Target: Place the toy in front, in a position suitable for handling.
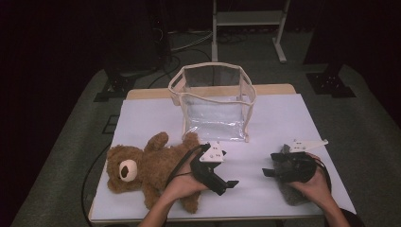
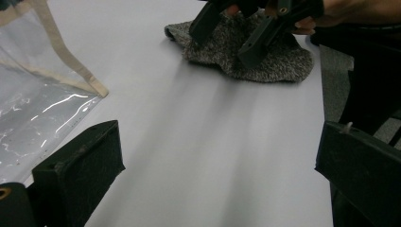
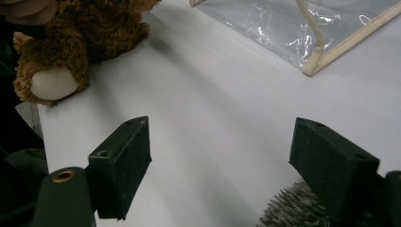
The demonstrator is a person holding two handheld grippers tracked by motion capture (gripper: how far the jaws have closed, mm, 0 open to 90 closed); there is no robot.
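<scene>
Both grippers open, left (image 1: 232,183) by bear (image 1: 142,170), right (image 1: 267,172) over knit (image 2: 246,54): bite deep, lift clear of bag (image 1: 215,101) rim.

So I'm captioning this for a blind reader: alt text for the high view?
A person holds the left gripper beside a brown teddy bear and the right gripper over a grey knitted cloth, both open. A clear bag stands behind them on the white table.

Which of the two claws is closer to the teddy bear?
The left. The left claw sits open right beside the teddy bear, the hand resting against its body. The right claw is across the table over the grey knitted cloth, well clear of the bear.
</scene>
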